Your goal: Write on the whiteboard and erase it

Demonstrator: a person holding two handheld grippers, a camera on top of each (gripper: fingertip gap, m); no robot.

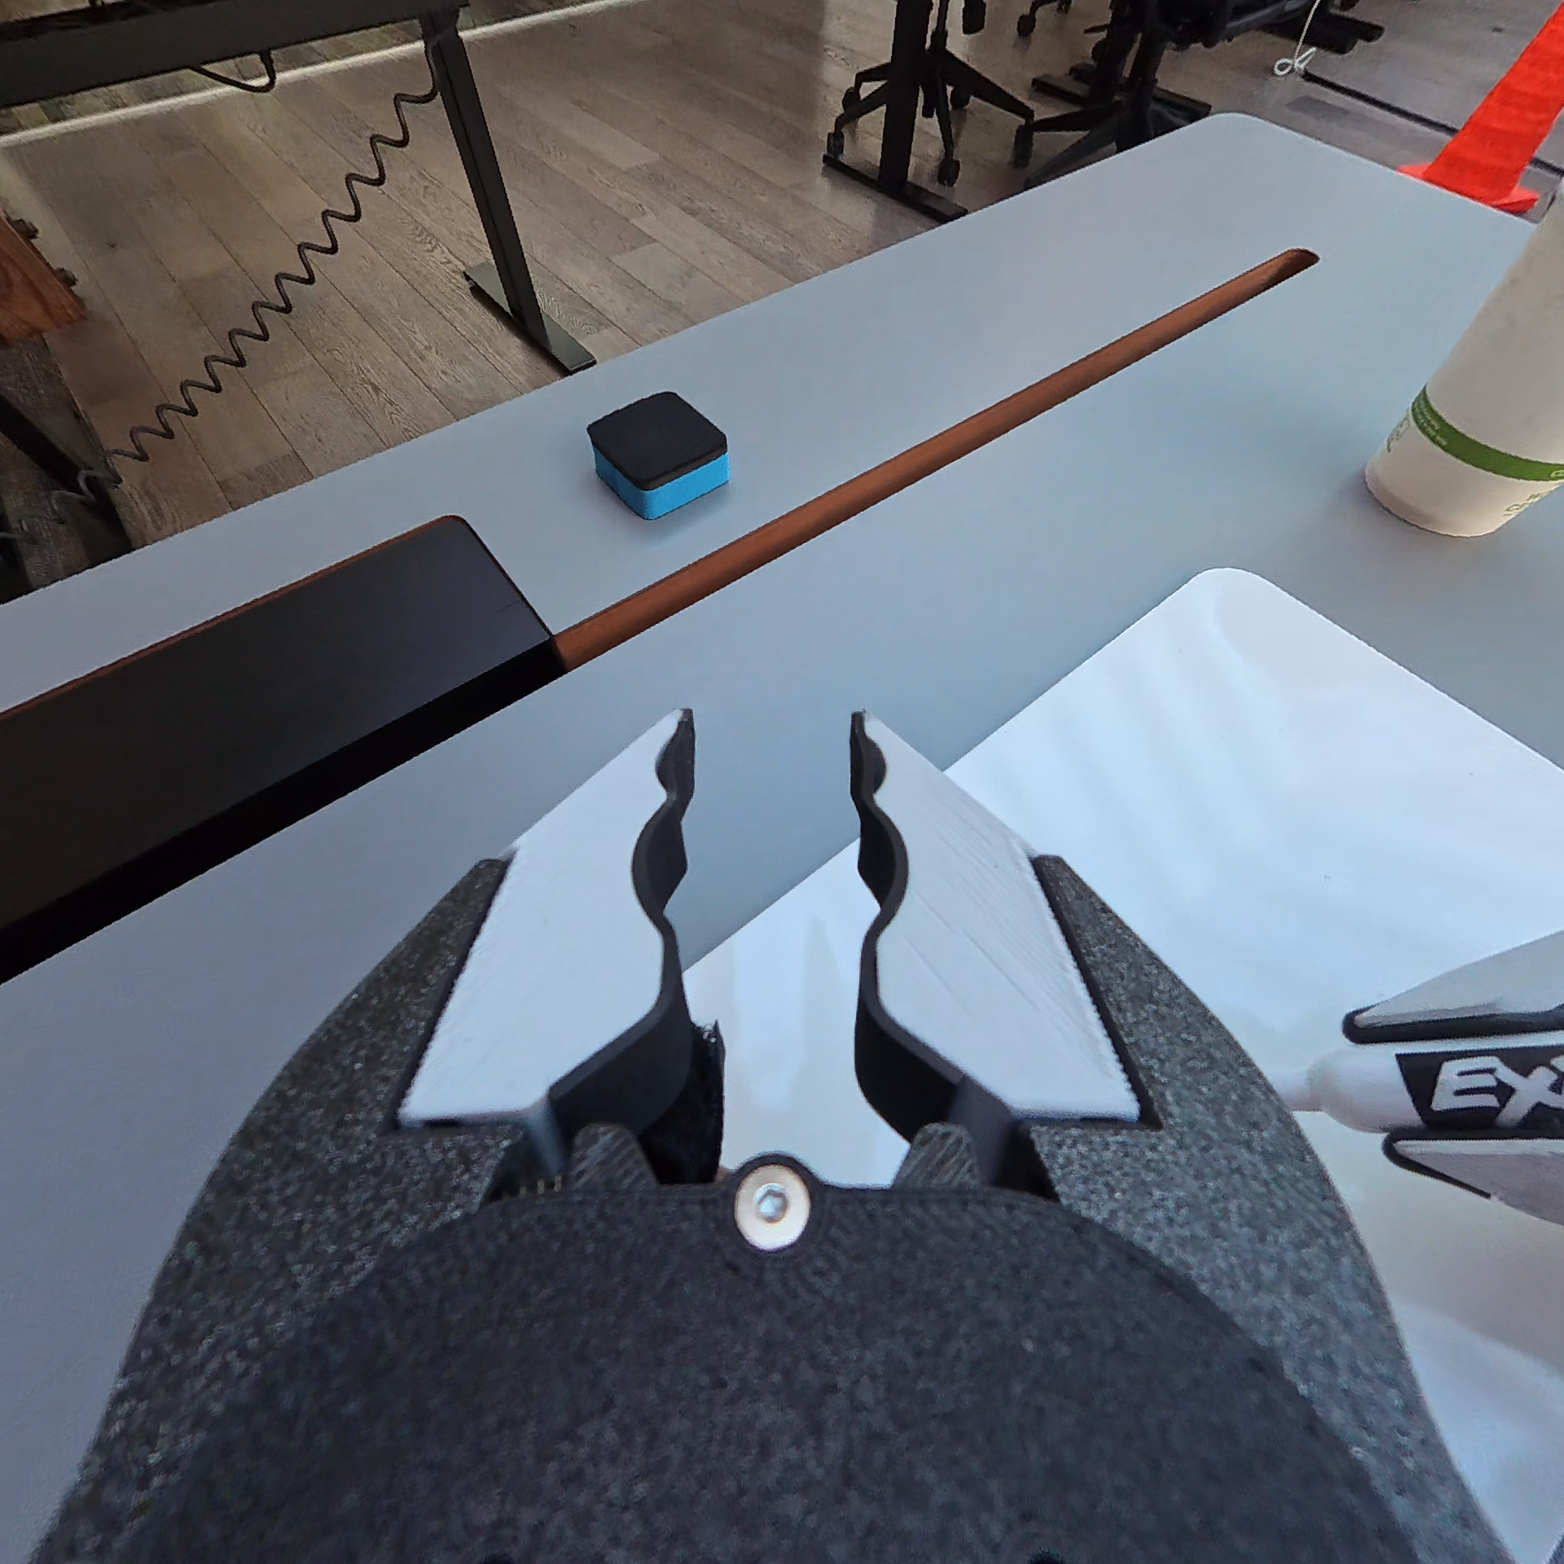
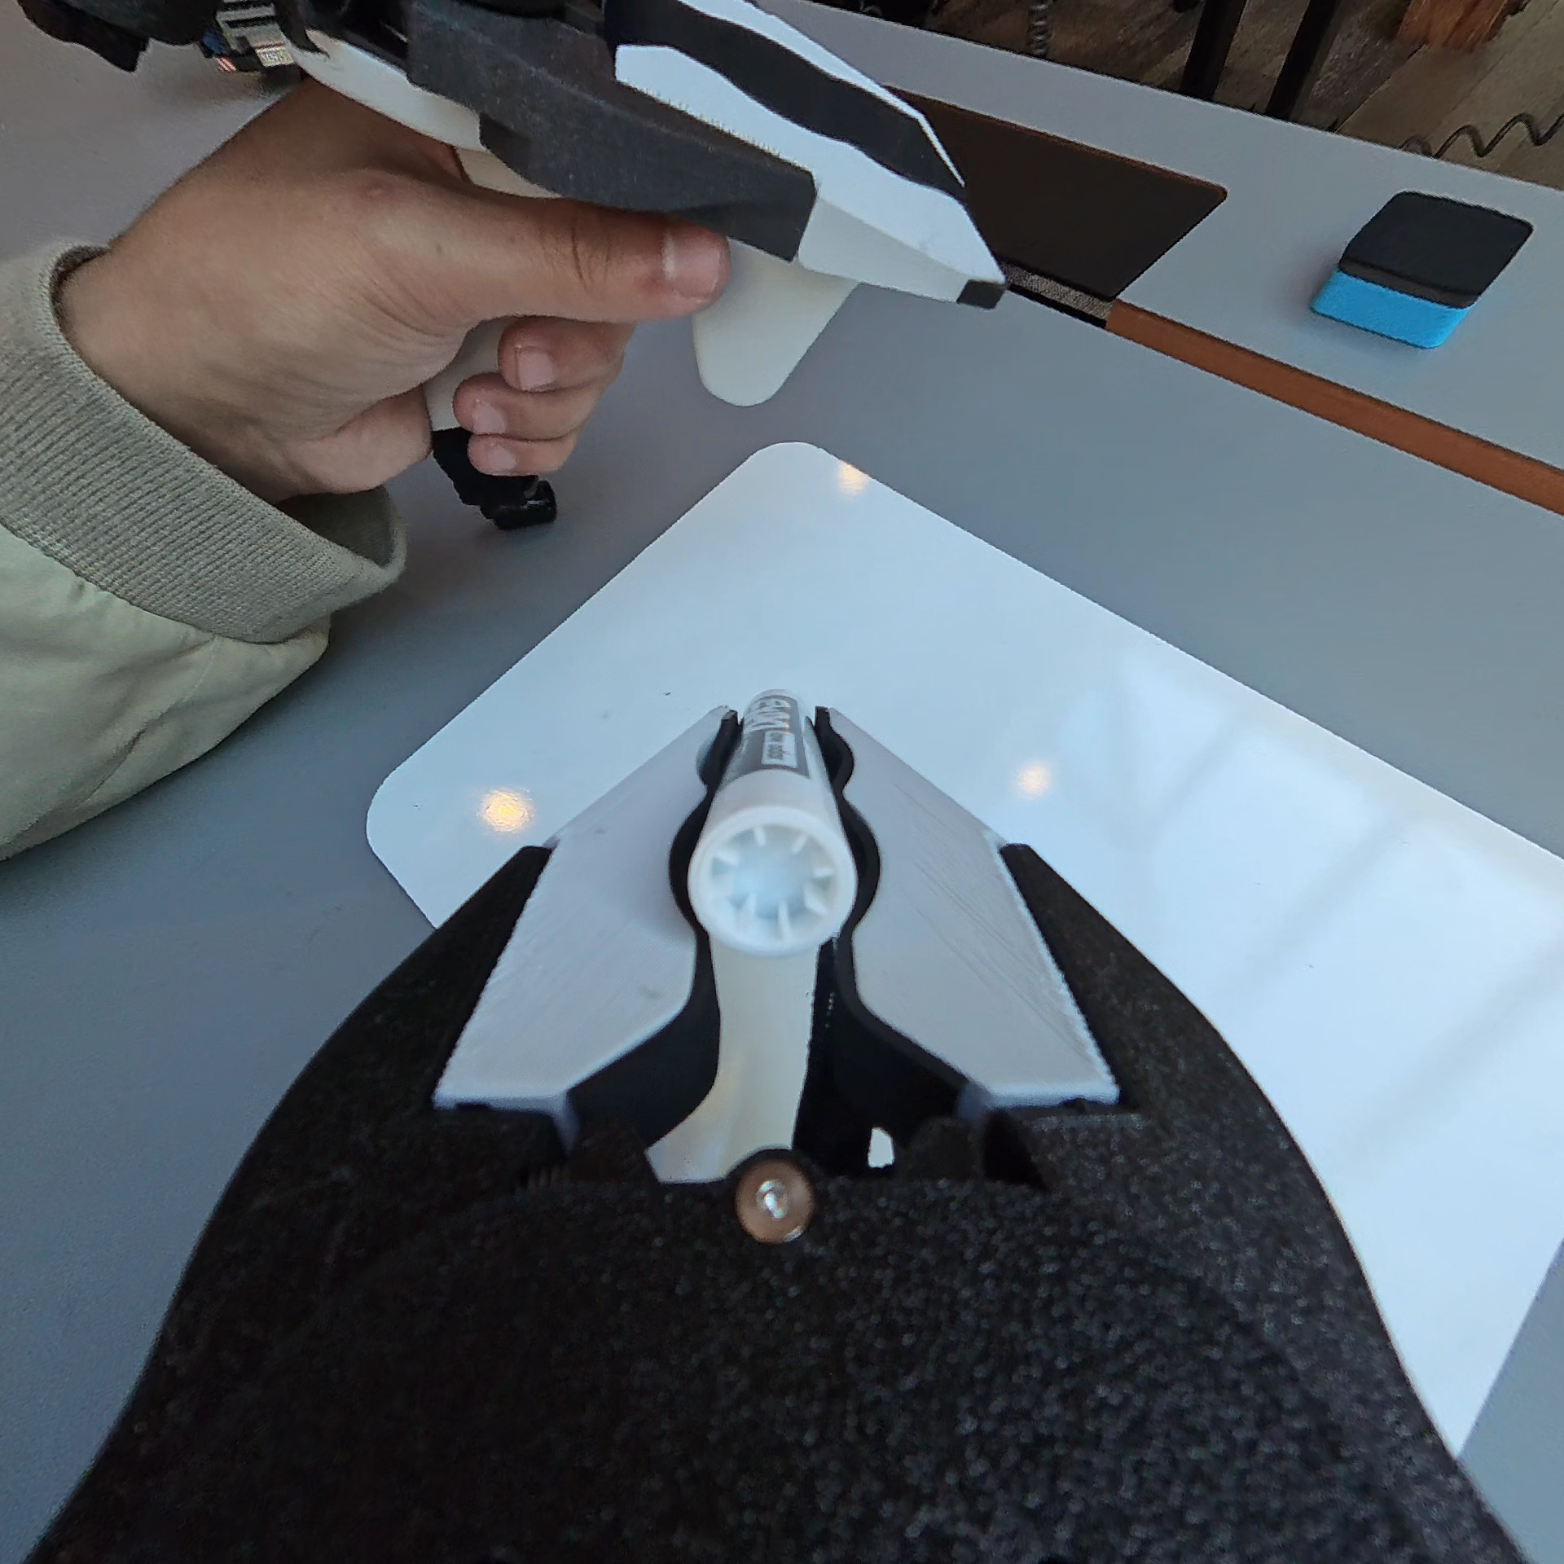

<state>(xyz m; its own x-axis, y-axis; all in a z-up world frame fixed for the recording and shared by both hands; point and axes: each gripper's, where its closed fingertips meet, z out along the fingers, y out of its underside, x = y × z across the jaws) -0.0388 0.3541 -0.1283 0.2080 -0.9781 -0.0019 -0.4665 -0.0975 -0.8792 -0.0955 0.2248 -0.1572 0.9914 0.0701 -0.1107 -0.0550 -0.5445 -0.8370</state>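
My right gripper (image 2: 772, 719) is shut on a white and black marker (image 2: 770, 834) and holds it over a white board (image 2: 973, 677) lying on the grey table (image 2: 1100, 474). The marker points away from the camera; its tip is hidden. In the left wrist view the marker (image 1: 1456, 1096) and right gripper enter at the right edge. My left gripper (image 1: 772, 719) is open and empty, above the table by the board's (image 1: 1227, 804) left corner. A person's hand (image 2: 338, 313) holds it in the right wrist view. A black and blue eraser (image 1: 658, 453) sits beyond, also in the right wrist view (image 2: 1422, 267).
A white paper cup (image 1: 1489, 406) with a green band stands at the right. A long brown slot (image 1: 931, 461) crosses the table, with a black panel (image 1: 254, 694) at its left end. Beyond are a desk leg (image 1: 499, 203), coiled cable (image 1: 279, 288), chair bases (image 1: 931, 110) and an orange cone (image 1: 1506, 110).
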